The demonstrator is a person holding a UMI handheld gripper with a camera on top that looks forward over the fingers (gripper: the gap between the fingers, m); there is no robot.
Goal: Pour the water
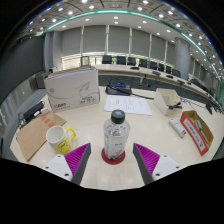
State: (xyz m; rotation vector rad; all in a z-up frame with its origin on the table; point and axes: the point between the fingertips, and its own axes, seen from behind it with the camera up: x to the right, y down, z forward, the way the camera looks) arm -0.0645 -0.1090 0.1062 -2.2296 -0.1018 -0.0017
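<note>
In the gripper view, the claw (pixel 112 160) is hanging spread, gripping nothing, with the water bottle (pixel 115 136) standing lower centre between its pads on the worktop (pixel 150 125). Closing squarely around its body should steady pouring toward the yellow mug (pixel 60 138), lower left.

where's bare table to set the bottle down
Bare table lies between the bottle, the papers and the red box. It is crowded around the mug. The hand-held gripper is open, the bottle between its fingers.
</note>
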